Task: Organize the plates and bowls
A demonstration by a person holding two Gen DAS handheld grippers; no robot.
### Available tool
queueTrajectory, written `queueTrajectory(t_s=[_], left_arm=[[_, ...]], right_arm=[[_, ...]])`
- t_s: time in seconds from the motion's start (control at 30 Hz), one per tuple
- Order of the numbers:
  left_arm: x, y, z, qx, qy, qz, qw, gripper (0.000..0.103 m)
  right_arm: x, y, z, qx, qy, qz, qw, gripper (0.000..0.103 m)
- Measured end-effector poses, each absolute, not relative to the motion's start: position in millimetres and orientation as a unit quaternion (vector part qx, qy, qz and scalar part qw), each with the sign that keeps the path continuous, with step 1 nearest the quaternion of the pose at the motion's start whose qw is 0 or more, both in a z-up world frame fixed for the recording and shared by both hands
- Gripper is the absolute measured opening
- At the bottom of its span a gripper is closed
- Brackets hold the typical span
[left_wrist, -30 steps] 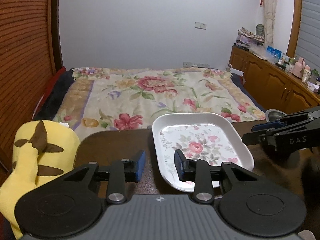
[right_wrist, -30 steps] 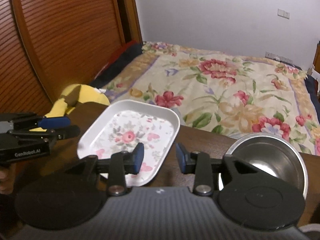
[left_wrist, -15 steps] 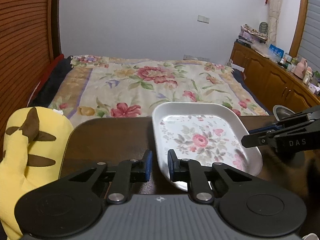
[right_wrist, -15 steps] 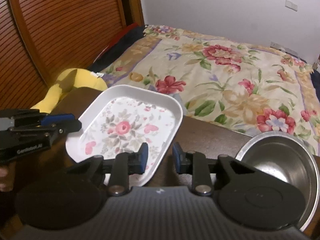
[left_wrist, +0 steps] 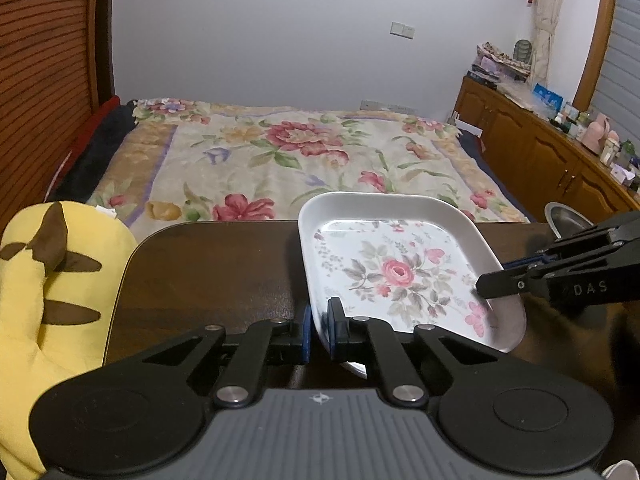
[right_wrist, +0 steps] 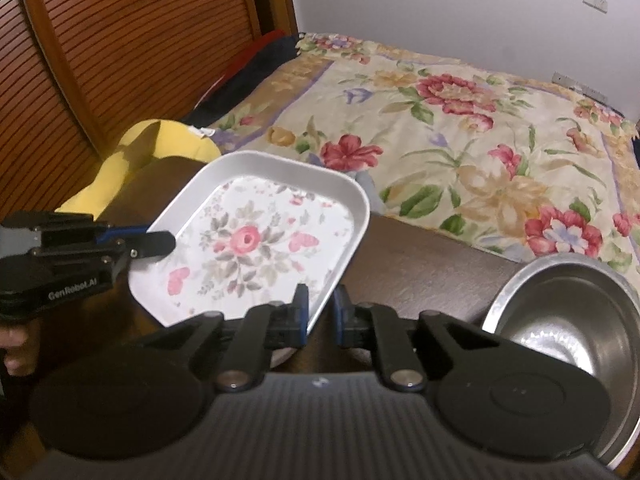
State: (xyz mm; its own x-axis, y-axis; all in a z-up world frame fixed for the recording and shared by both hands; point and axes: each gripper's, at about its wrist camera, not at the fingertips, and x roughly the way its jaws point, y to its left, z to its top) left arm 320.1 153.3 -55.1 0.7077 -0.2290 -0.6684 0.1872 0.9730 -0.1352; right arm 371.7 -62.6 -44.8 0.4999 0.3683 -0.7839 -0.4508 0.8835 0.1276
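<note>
A white rectangular plate with a pink rose print (left_wrist: 396,272) lies on the dark wooden table (left_wrist: 216,264); it also shows in the right wrist view (right_wrist: 256,240). My left gripper (left_wrist: 319,330) is shut on the plate's near-left rim. My right gripper (right_wrist: 321,312) is shut on the plate's near-right rim. Each gripper shows in the other's view, the right gripper (left_wrist: 560,276) and the left gripper (right_wrist: 80,248). A steel bowl (right_wrist: 560,312) stands on the table to the right of the plate.
A yellow plush toy (left_wrist: 44,280) sits at the table's left edge. A bed with a floral cover (left_wrist: 288,160) lies beyond the table's far edge. Wooden cabinets with small items (left_wrist: 560,152) line the right wall. A slatted wooden panel (right_wrist: 120,40) is at left.
Both grippers have closed from open onto the plate's rims, left on the near-left edge and right on the near-right edge. The plate looks slightly lifted and tilted.
</note>
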Motion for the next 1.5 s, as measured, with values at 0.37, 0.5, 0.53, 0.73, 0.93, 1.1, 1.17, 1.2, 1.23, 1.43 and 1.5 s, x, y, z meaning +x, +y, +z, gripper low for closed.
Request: queueTrajectory(t_s=[0.37,0.5,0.53,0.73,0.93,1.1,1.17,1.2,1.23,1.43,1.5], left_arm=[[299,153,-46,-0.012,0.378,-0.106,0.92,0.009],[287,152,-37,-0.01,0.371,-0.104,0.923,0.009],[284,152,-35,-0.01,0.369,-0.105,0.923,0.01],[265,147,-20,-0.009,0.356,-0.107,0.928,0.01],[247,141,-7,-0.007,0.344,-0.107,0.933,0.01],[232,136,2,-0.007,0.335,-0.112,0.936,0.01],[226,134,5,-0.007,0.331,-0.113,0.937,0.01],[223,133,7,-0.008,0.331,-0.112,0.937,0.01],[221,131,8,-0.008,0.329,-0.112,0.937,0.01],[203,125,20,-0.007,0.318,-0.118,0.941,0.01],[197,123,23,-0.006,0.313,-0.12,0.942,0.01]], right_arm=[[358,-64,-42,-0.03,0.453,0.255,0.854,0.014],[346,-64,-33,-0.031,0.443,0.26,0.857,0.014],[344,-64,-31,-0.031,0.441,0.261,0.858,0.014],[328,-71,-17,-0.021,0.427,0.263,0.865,0.014],[312,-78,-7,-0.018,0.415,0.26,0.872,0.014],[299,-86,0,-0.015,0.406,0.259,0.876,0.014],[294,-88,3,-0.014,0.401,0.258,0.879,0.014],[291,-90,5,-0.013,0.399,0.258,0.88,0.014],[290,-92,6,-0.011,0.397,0.258,0.881,0.014],[275,-100,14,-0.007,0.384,0.255,0.888,0.014],[271,-104,17,-0.005,0.38,0.255,0.889,0.014]])
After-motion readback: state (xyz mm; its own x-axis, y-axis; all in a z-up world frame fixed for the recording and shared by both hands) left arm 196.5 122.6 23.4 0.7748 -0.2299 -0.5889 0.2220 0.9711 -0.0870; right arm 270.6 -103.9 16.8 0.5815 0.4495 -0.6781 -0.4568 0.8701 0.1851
